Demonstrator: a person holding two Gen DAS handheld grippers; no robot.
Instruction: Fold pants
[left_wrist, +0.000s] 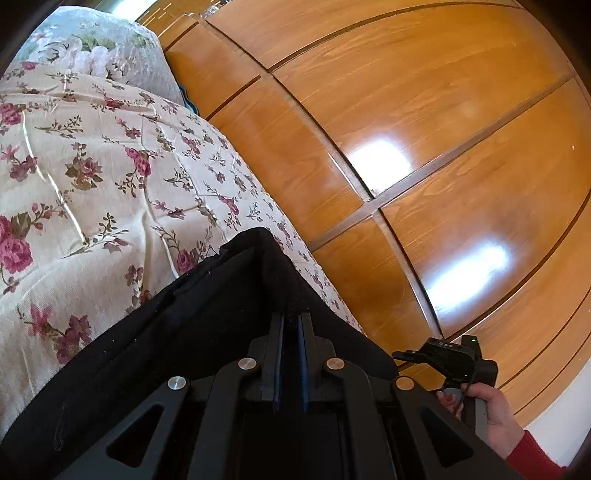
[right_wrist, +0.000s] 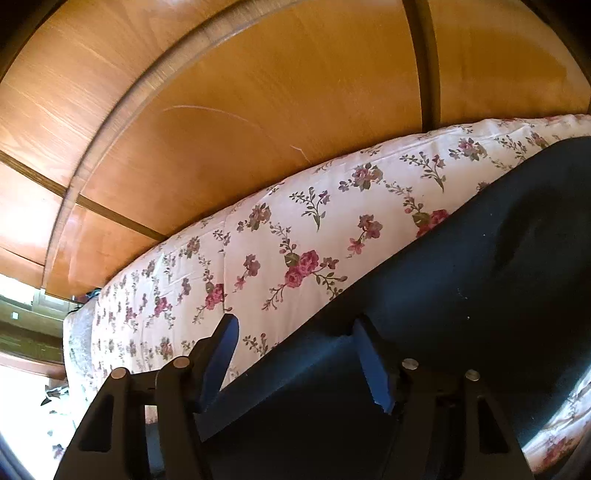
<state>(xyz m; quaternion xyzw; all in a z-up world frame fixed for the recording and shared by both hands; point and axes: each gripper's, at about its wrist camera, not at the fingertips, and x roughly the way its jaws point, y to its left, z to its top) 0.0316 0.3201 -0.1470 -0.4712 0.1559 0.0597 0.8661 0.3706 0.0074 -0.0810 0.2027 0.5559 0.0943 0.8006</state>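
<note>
Pinching a raised fold of the black pants (left_wrist: 207, 314), the left gripper (left_wrist: 291, 321) has its blue-lined jaws pressed together on the cloth, which peaks just above the fingertips and drapes away to the lower left over the flowered bedspread (left_wrist: 92, 177). A pale flowered pillow (left_wrist: 99, 44) sits at the bed's far end, and glossy wooden wardrobe doors (left_wrist: 424, 129) run alongside it. At the lower right of the left wrist view, a hand (left_wrist: 491, 413) in a red sleeve holds the other gripper's handle. In the right wrist view, the right gripper (right_wrist: 295, 328) hangs with its jaws parted over the edge of the pants (right_wrist: 461, 295); one finger stands above the bedspread (right_wrist: 277, 229), the other above the dark fabric, neither pad pressing the cloth.
</note>
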